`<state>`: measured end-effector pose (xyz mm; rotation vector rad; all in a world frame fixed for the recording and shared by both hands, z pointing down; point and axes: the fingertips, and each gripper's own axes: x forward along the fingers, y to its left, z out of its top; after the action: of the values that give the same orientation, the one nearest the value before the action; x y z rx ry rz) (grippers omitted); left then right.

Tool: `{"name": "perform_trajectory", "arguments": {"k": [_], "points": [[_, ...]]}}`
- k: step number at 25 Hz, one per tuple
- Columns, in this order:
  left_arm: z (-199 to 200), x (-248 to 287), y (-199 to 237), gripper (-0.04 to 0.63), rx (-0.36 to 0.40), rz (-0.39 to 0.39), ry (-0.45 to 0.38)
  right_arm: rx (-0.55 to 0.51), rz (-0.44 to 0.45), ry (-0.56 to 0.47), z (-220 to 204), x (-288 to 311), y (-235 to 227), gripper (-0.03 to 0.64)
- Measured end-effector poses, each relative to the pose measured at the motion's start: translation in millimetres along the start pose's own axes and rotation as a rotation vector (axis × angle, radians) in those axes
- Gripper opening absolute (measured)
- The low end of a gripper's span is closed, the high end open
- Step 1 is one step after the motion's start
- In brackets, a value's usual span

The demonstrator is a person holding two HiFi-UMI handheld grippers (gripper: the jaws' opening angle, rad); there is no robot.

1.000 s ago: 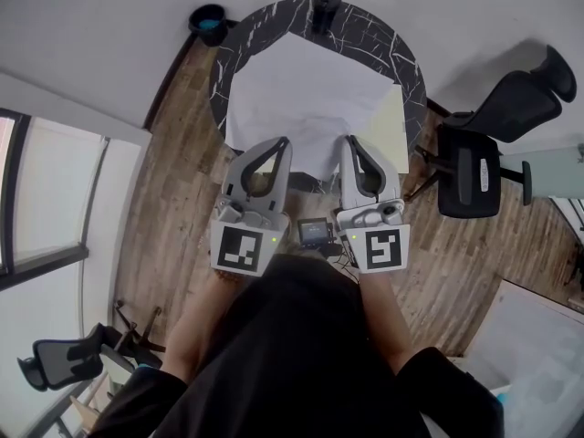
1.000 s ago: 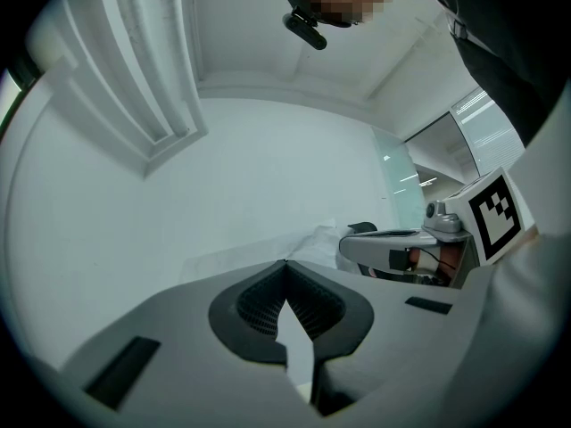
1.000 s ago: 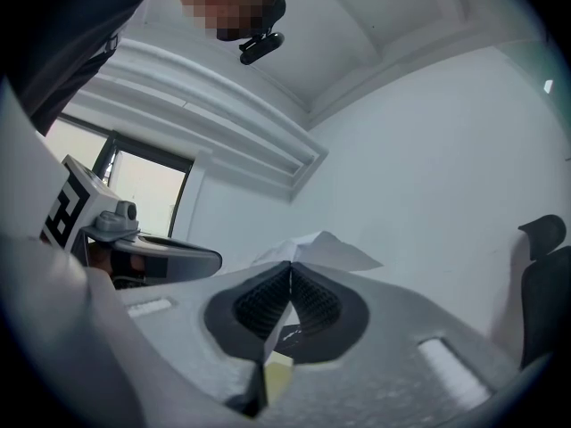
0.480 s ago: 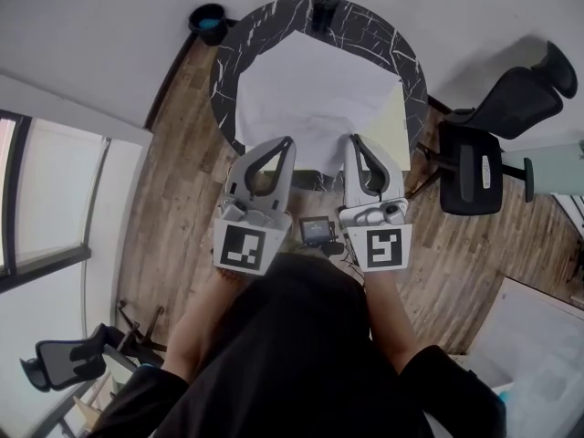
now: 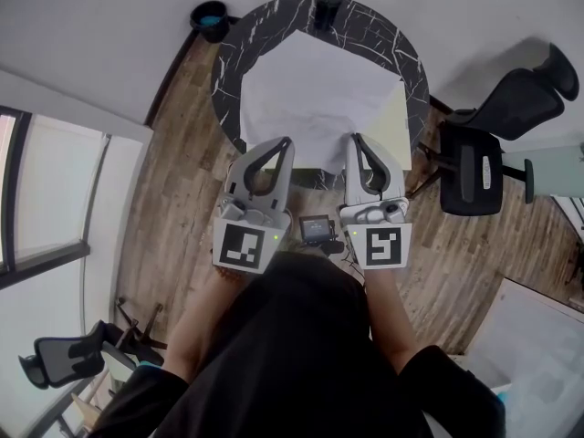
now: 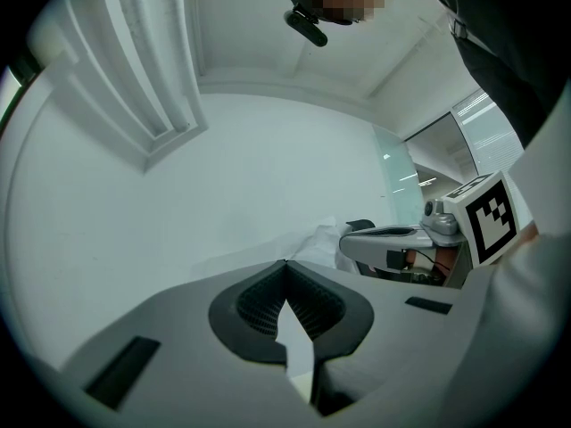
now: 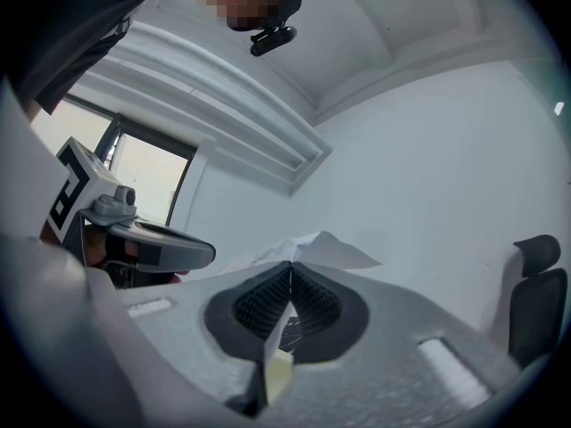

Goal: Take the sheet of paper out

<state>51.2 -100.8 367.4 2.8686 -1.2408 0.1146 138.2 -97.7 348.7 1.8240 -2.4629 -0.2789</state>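
A large white sheet of paper lies spread over the round black marble table, with a pale yellow folder showing under its right edge. My left gripper is shut on the sheet's near edge at the left. The right gripper is shut on the same edge further right. In the left gripper view the paper sits pinched between the closed pads. Seen from the right gripper view, the sheet rises past the shut jaws, with a yellowish edge below it.
A dark cup stands at the table's far rim. A blue bin sits on the wooden floor at the far left. A black office chair stands to the right of the table, and another chair is at the near left.
The sheet has shifted slightly to the right across the table while both grippers stay shut on its near edge. The grippers have hardly moved.
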Motion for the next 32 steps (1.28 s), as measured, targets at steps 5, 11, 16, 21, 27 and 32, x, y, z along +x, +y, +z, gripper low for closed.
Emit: {"name": "perform_trajectory", "arguments": {"k": [5, 11, 16, 21, 27, 32], "points": [[-1, -2, 3, -0.006, -0.002, 0.004, -0.001, -0.014, 0.005, 0.017, -5, 1, 3, -0.002], [-7, -3, 5, -0.006, -0.011, 0.008, 0.016, -0.038, 0.011, 0.019, -6, 2, 6, -0.002], [-8, -2, 6, -0.006, -0.014, 0.006, 0.016, -0.061, 0.007, 0.020, -7, 2, 5, -0.002], [-9, -3, 6, -0.006, -0.013, 0.005, 0.014, -0.055, 0.001, 0.063, -16, 0, 7, -0.002], [-12, -5, 8, -0.006, -0.016, 0.011, 0.023, -0.082, 0.011, 0.050, -15, 2, 9, -0.002], [-13, -6, 10, -0.006, -0.013, 0.012, 0.024, -0.080, 0.010, 0.043, -14, 4, 12, -0.002]]}}
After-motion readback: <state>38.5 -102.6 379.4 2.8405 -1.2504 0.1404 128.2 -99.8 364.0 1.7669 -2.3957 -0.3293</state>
